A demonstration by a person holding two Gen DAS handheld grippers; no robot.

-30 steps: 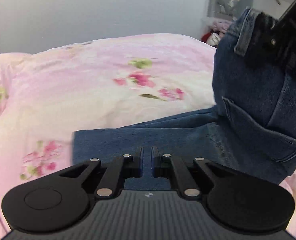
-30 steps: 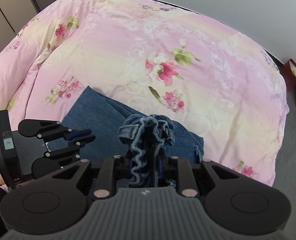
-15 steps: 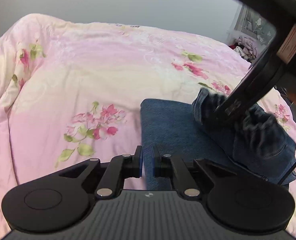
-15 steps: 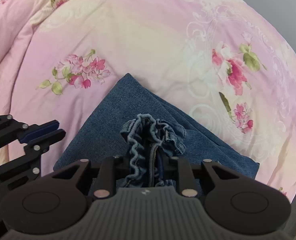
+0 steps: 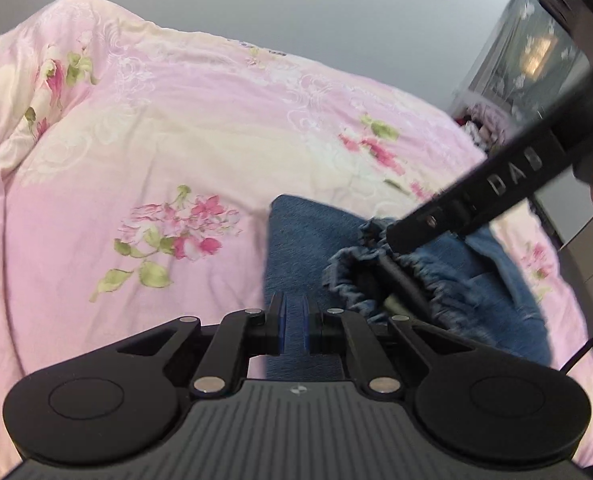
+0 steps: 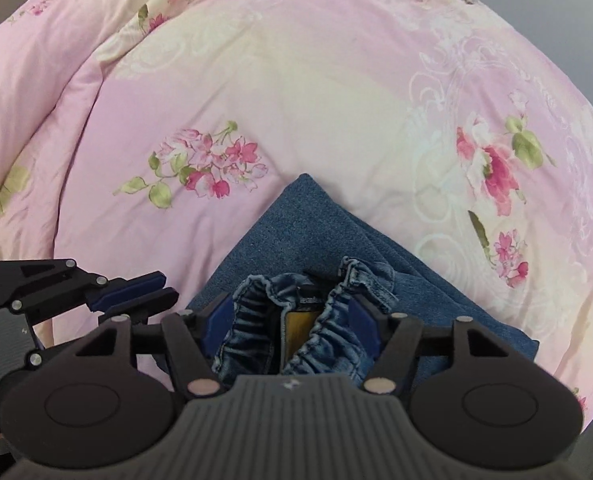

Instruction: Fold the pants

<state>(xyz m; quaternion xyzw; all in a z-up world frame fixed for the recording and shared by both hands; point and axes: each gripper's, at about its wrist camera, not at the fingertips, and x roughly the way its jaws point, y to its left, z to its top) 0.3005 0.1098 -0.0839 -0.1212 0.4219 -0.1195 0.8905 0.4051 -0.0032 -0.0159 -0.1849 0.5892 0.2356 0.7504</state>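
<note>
Blue denim pants [image 6: 316, 224] lie folded on the pink floral bedspread [image 6: 256, 80]. Their gathered elastic waistband [image 6: 304, 308] sits bunched between the fingers of my right gripper [image 6: 292, 312], whose jaws now stand wide apart around it. In the left wrist view the pants [image 5: 304, 232] lie ahead and to the right, with the waistband [image 5: 360, 272] under the right gripper's fingers [image 5: 448, 216]. My left gripper [image 5: 294, 328] is shut with nothing visible between its pads, over the pants' left edge. It also shows in the right wrist view [image 6: 136, 300].
The bedspread [image 5: 156, 140] covers the whole bed, rumpled at the left. A grey wall is behind it. A glass cabinet [image 5: 536, 48] and clutter stand off the bed's far right. Floor shows at the right edge [image 5: 588, 248].
My right gripper has opened and let go of the waistband, which now rests on the folded pants. Both grippers have moved lower and closer to the bed.
</note>
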